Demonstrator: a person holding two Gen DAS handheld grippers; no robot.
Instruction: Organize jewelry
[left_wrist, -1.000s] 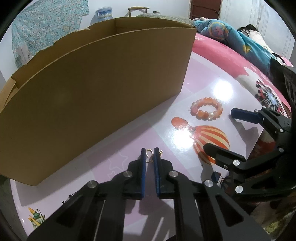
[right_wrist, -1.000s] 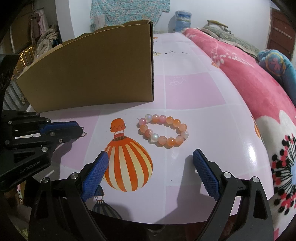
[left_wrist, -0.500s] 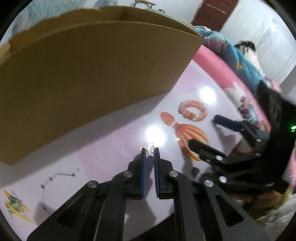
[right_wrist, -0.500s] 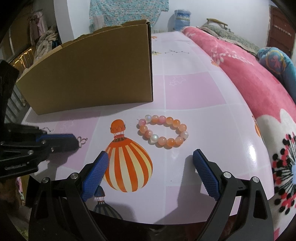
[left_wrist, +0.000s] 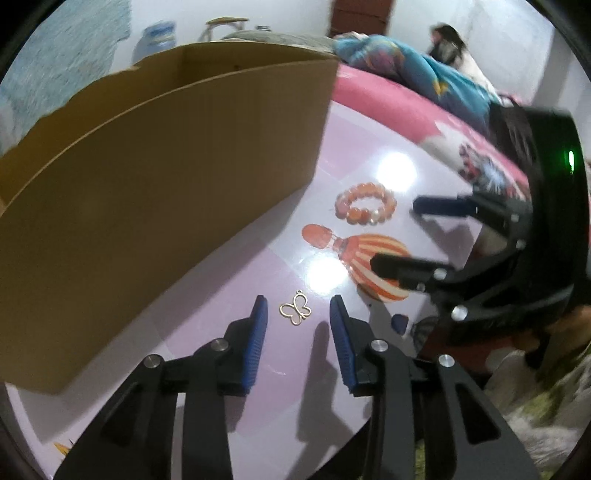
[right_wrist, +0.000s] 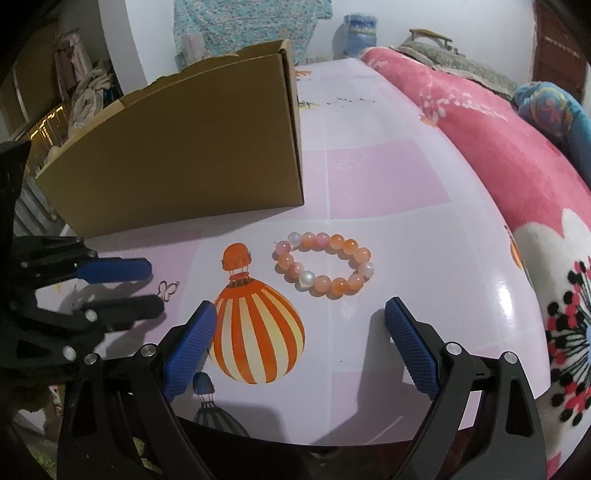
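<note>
Released since a second ago, the butterfly charm (left_wrist: 296, 313) now lies flat on the table as the left gripper (left_wrist: 298, 306) spreads its jaws.

Its blue pads, pinched almost together on the charm before, are opening and stand clear on either side of the thin gold wire outline, touching nothing. The charm rests on the pink patterned tabletop (right_wrist: 406, 229) just in front of the cardboard box (right_wrist: 192, 162), beside the printed orange-striped balloon (right_wrist: 255, 332). Across that balloon, the orange and pink beaded bracelet (right_wrist: 323, 266) sits where it was, near the box's corner. The right gripper (right_wrist: 300, 309) hangs wide open and empty, short of the bracelet, its pads apart from the beads.
</note>
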